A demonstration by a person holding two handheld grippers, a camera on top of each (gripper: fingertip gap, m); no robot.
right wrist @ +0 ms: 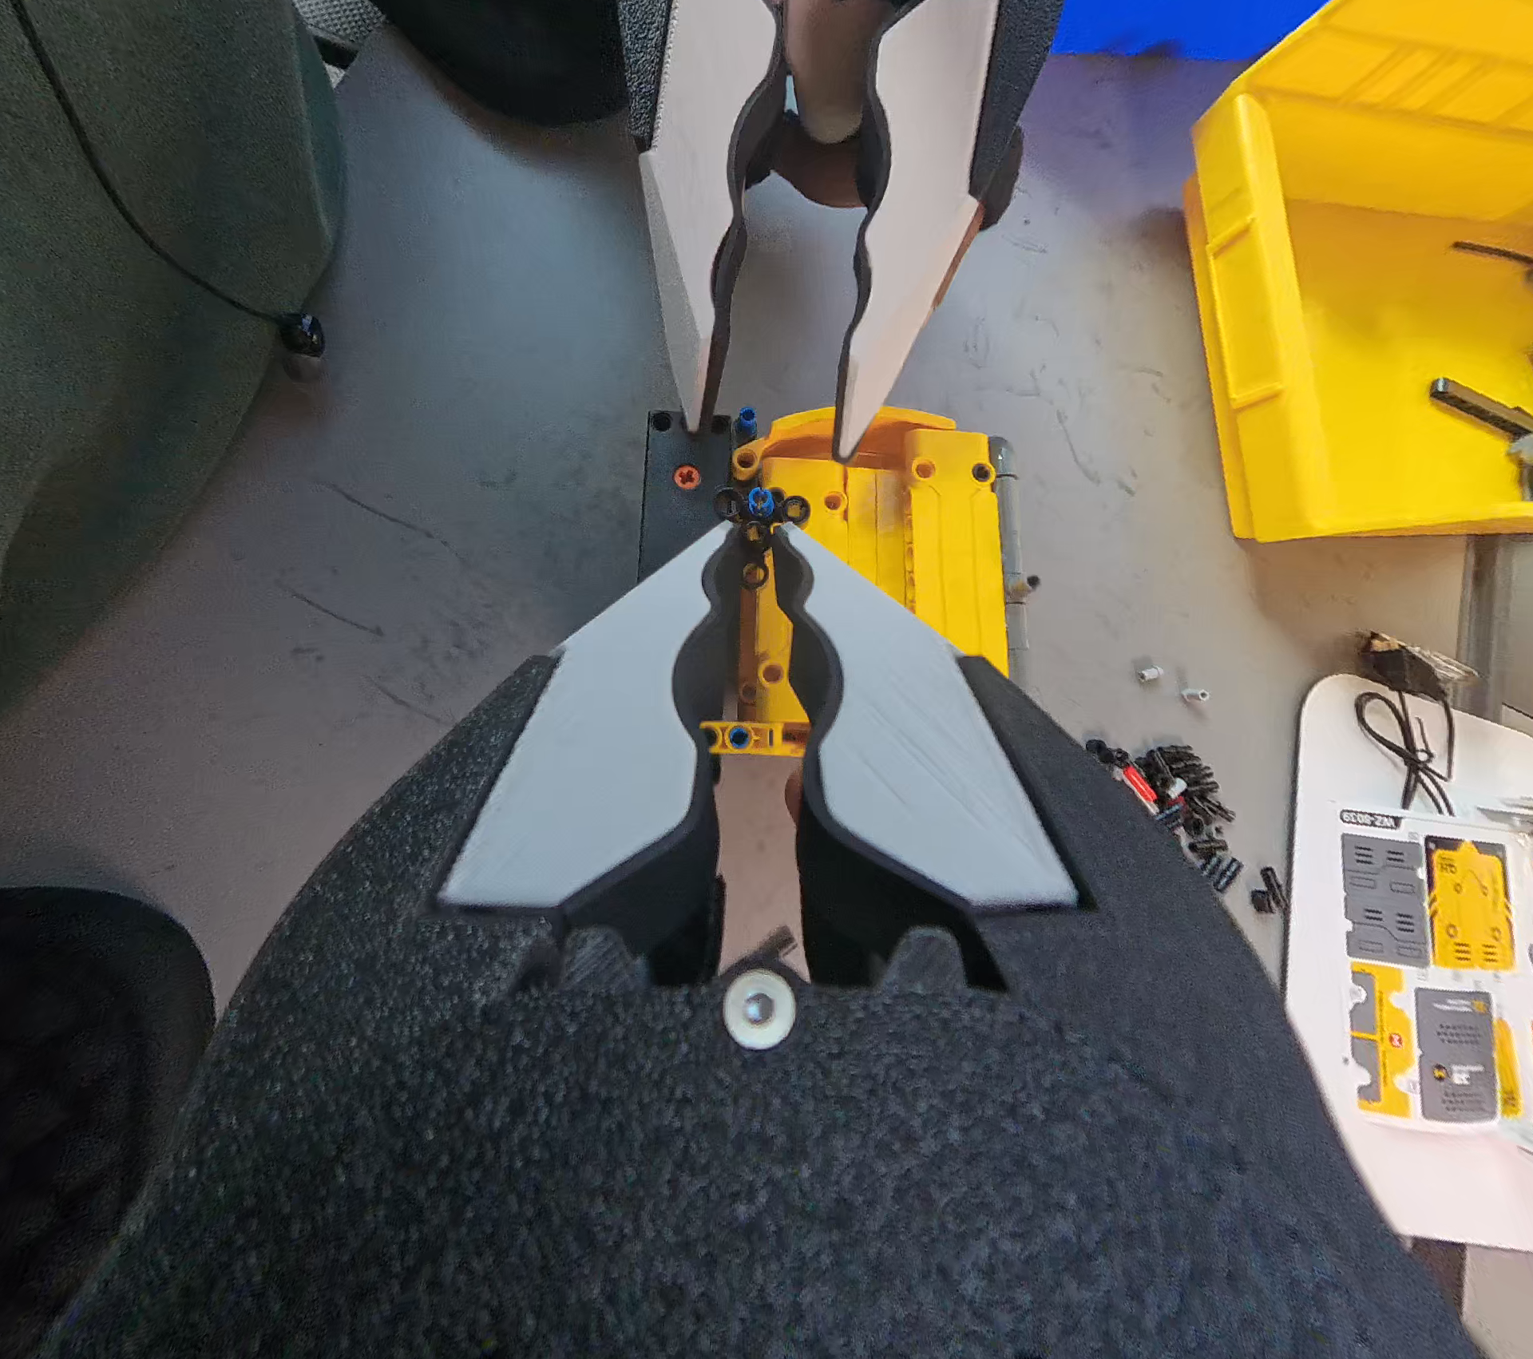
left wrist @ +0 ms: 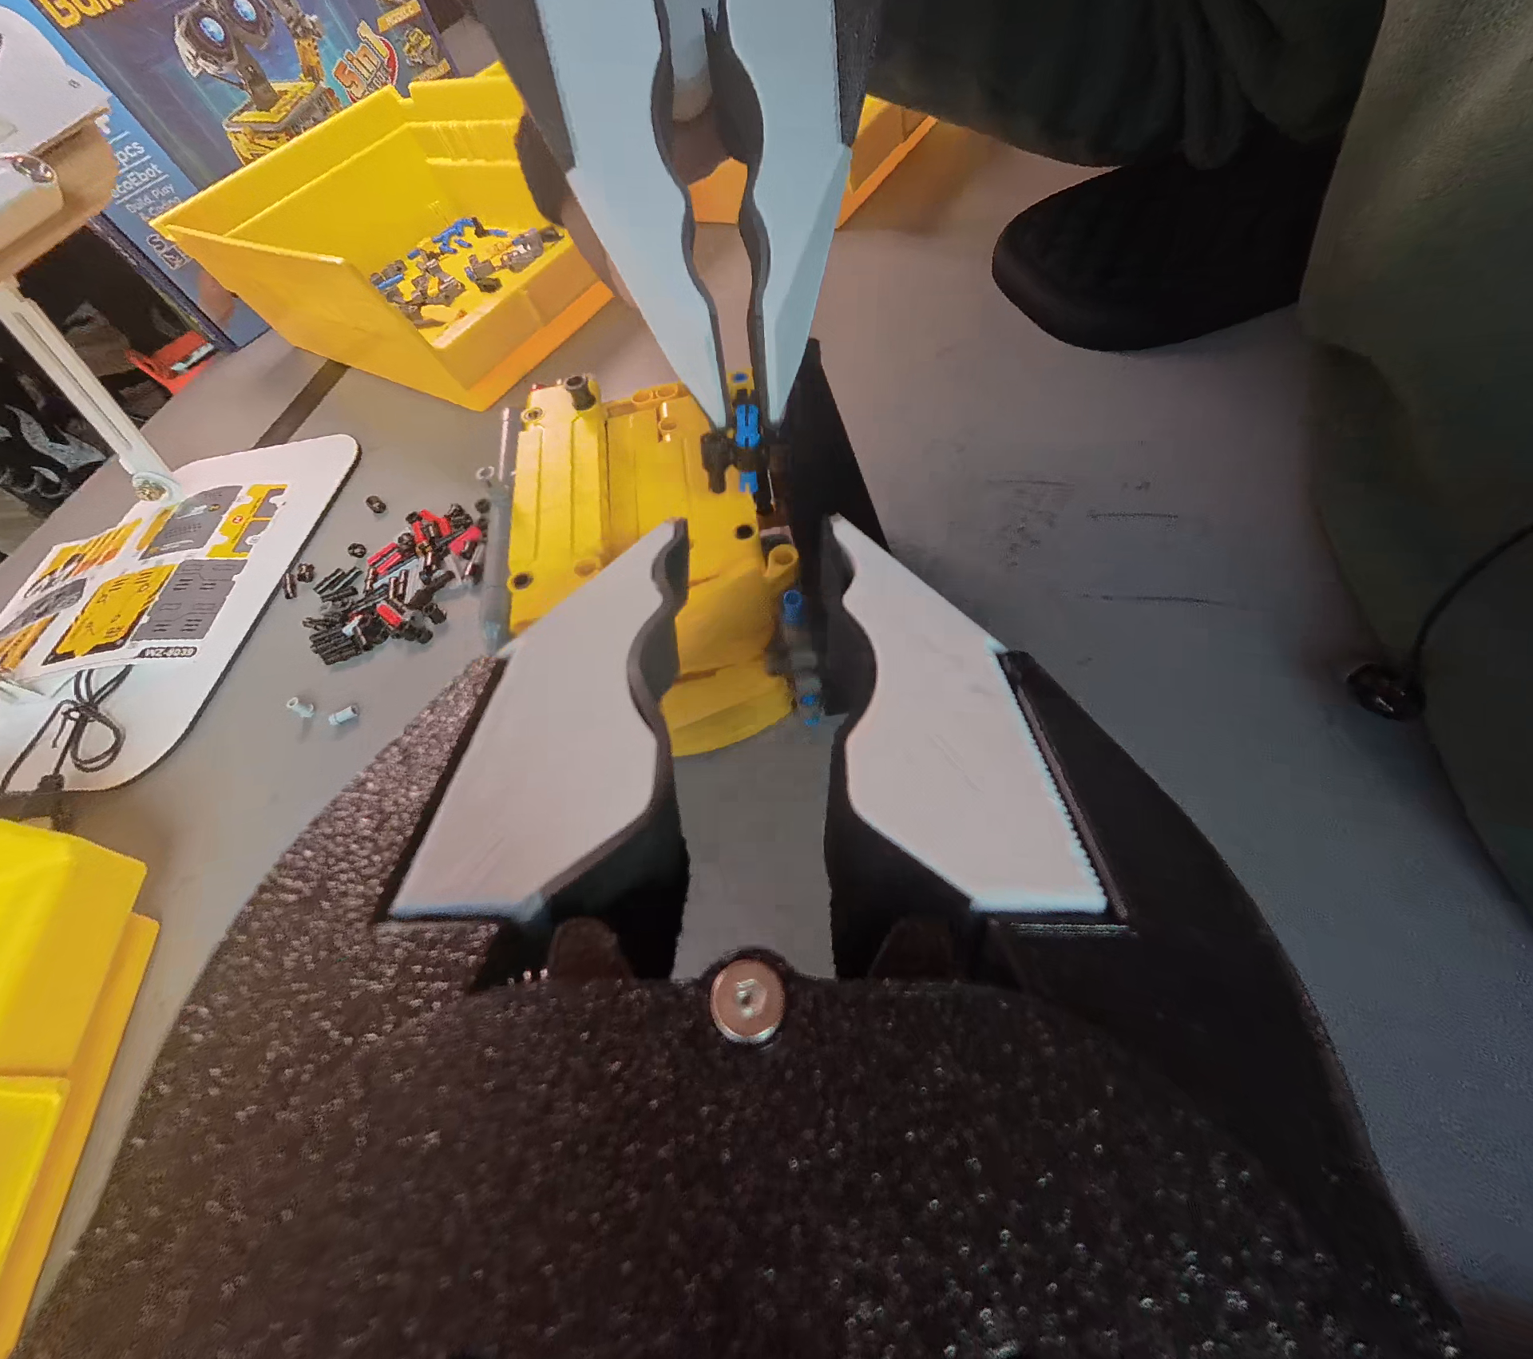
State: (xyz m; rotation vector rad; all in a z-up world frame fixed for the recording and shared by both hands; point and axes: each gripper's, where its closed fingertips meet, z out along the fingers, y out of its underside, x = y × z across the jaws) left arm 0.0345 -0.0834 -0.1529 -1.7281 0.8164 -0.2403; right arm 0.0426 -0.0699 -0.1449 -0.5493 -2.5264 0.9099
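Yellow brick model [left wrist: 614,490] lies mid-frame on the counter [left wrist: 1078,531], against a black block [left wrist: 829,456]. My right gripper [right wrist: 755,531] is pinched narrow on a small black-and-blue connector [left wrist: 747,444] at the model's edge; whether it is already seated, I cannot tell. My left gripper [left wrist: 755,539] is half wide, tips down over model and block. Many loose pins [left wrist: 390,589] lie at centre left.

surface: grey tabletop [left wrist: 1078,506], scuffed | seat: possibly dark green chair [right wrist: 149,158]
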